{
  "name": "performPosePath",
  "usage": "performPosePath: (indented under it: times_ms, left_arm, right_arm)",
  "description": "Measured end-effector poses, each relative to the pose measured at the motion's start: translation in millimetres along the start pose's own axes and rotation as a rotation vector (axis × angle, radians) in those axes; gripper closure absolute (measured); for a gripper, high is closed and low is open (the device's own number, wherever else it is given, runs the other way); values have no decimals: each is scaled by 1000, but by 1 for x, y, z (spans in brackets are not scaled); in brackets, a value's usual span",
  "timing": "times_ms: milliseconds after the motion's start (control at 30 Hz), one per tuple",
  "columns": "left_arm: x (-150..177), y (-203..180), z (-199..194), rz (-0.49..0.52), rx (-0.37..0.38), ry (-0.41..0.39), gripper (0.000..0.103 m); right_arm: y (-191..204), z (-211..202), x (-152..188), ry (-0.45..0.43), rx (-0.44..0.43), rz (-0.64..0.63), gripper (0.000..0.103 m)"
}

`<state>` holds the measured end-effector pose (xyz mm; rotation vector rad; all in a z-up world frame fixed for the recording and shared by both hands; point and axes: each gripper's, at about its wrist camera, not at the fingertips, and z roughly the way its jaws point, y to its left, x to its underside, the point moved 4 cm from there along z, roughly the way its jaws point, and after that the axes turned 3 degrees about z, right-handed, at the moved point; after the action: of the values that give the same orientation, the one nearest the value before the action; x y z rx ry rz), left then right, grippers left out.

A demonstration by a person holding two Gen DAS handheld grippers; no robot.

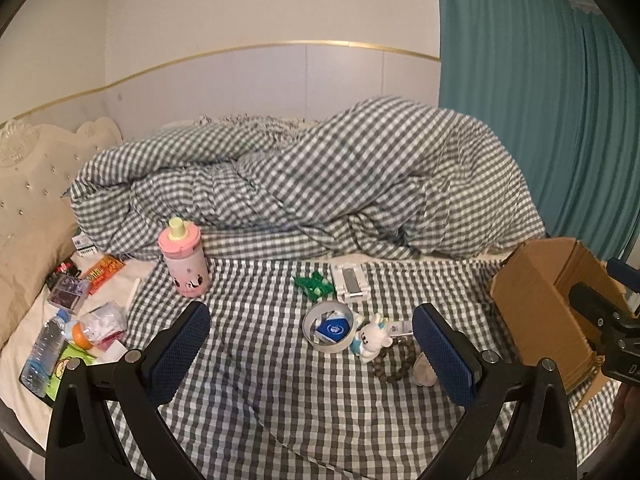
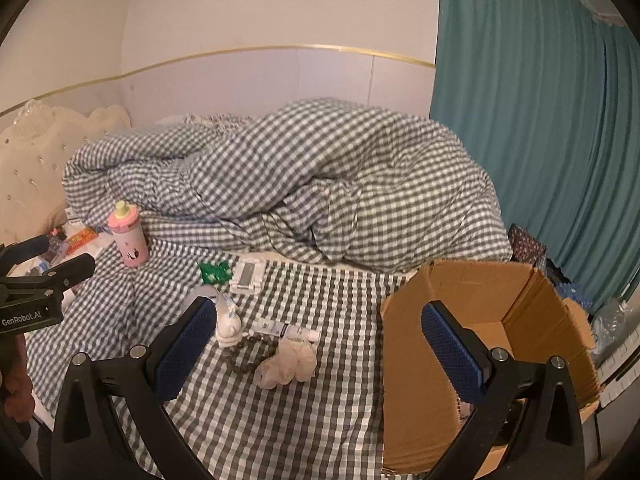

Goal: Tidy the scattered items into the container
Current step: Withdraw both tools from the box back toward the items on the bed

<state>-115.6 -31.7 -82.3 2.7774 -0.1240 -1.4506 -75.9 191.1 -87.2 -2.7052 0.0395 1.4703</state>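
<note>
While both hand-held grippers, left (image 1: pixel 310 356) and right (image 2: pixel 320 354), gape wide, empty: brown cardboard box (image 2: pixel 520 292) at lower right, on soft gingham bedsheet (image 2: pixel 280 420), may tip if nudged.

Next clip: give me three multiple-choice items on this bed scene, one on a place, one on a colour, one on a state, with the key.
1. Where does the cardboard box stand relative to the pink bottle?
A. to its right
B. to its left
C. on top of it

2. What colour is the curtain?
A. red
B. teal
C. yellow

3. How do the jaws of the left gripper and the right gripper stand?
A. both open, holding nothing
B. both shut on the bottle
C. left shut, right open

Key: 1 A, the box stands at the bed's right side and the bottle far left; 2 B, teal folds hang on the right; 3 A, checked sheet shows between each pair of pads.
</note>
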Motion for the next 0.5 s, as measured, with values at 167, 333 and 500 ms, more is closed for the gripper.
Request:
performPosePath:
  times_ms: [167,333,500]
  left_arm:
    - [4,0,22,6,1,29,0]
    - [6,-2,47,0,17,51,0]
    - [12,-6,76,4,37,94,0]
  right_arm:
    - [-1,23,7,29,-21,12,0]
    - [1,51,17,74,-12,-7,0]
    - [1,79,28,128,-19,-4,0]
